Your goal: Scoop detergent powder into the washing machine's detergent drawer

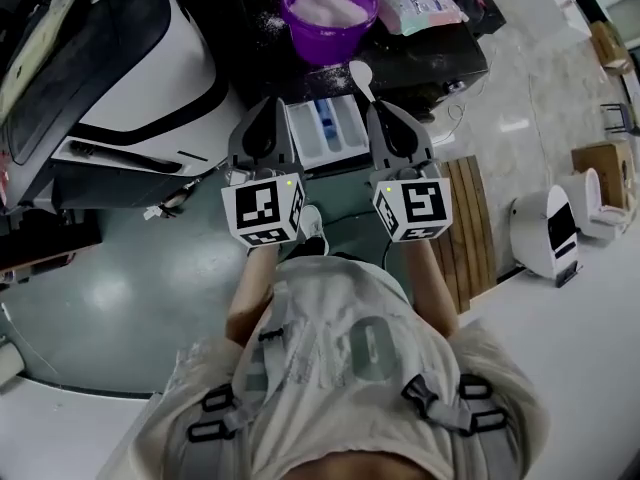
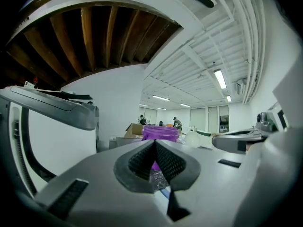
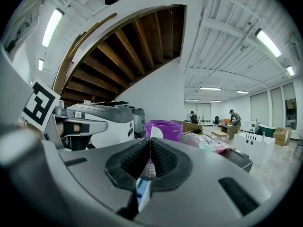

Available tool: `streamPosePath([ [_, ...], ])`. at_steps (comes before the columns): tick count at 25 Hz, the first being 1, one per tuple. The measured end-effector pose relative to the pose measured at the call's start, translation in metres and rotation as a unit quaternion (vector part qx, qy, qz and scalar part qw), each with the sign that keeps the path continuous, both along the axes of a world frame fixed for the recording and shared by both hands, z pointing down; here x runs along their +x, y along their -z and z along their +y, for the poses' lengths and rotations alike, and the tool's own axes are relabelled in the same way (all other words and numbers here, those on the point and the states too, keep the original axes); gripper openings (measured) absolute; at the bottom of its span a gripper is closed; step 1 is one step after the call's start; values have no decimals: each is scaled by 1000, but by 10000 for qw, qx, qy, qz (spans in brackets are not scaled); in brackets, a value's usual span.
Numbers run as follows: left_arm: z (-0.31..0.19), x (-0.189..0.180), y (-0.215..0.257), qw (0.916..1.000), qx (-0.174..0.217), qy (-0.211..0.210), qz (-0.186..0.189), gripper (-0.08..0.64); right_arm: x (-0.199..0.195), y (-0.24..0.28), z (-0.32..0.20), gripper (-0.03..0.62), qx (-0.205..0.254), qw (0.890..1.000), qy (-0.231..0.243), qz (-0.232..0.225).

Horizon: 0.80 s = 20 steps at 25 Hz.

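Just beyond our right claw [image 1: 373,108], clamped on the white plastic spoon [image 1: 360,73], stands the purple powder tub [image 1: 325,43]; our left claw [image 1: 268,106] is closed, empty.

A round purple plastic tub [image 1: 325,33], filled near its rim with pale pinkish-white detergent powder [image 1: 328,6], stands upright on the black top of the washing machine [image 1: 425,60]. Just below it, the white plastic detergent drawer [image 1: 305,140] is pulled out, its open compartments showing blue inserts. A small white plastic scoop [image 1: 360,72] is held by its handle in the closed right gripper [image 1: 376,108], its round bowl raised between drawer and tub.
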State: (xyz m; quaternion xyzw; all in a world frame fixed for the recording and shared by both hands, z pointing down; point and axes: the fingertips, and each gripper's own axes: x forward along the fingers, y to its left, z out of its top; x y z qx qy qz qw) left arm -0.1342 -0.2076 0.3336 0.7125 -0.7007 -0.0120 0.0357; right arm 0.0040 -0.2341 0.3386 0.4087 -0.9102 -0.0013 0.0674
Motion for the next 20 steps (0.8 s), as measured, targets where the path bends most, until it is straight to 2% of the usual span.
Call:
streamPosePath([
  [5, 0, -13, -4, 9997, -135, 203, -26, 20, -19, -2, -3, 8, -108, 9996, 240, -109],
  [12, 13, -13, 5, 9985, -128, 479, -210, 20, -25, -2, -4, 8, -59, 9985, 462, -270],
  [20, 20, 8, 9, 9968, -120, 777, -140, 20, -3, 4, -8, 8, -59, 9975, 638, -290],
])
